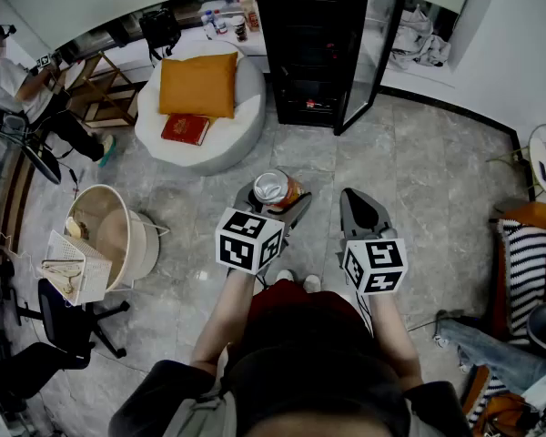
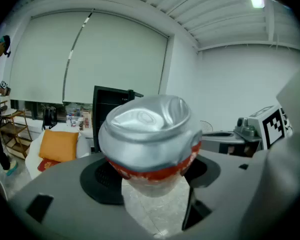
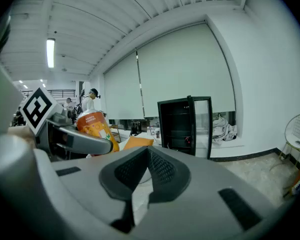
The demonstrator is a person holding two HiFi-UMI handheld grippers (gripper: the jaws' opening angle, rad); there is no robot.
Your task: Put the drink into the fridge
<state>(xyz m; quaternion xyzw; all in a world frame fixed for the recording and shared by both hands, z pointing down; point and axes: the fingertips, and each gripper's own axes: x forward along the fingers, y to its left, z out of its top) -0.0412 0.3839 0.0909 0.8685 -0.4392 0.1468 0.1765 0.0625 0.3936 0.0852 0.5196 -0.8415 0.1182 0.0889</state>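
An orange drink can with a silver top [image 1: 275, 190] is clamped between the jaws of my left gripper [image 1: 278, 200]; in the left gripper view the can [image 2: 149, 139] fills the middle, pressed by both dark pads. From the right gripper view the same can [image 3: 94, 129] shows at the left. My right gripper [image 1: 364, 212] is beside it, jaws shut with nothing in them [image 3: 146, 171]. The black fridge [image 1: 320, 48] stands ahead across the floor with its glass door [image 1: 375, 44] swung open to the right.
A round white seat [image 1: 200, 148] with an orange cushion [image 1: 198, 84] and a red book is ahead left. A beige bin [image 1: 118, 235] and an office chair stand at the left. A striped chair [image 1: 526, 258] is on the right. A person sits at the far left.
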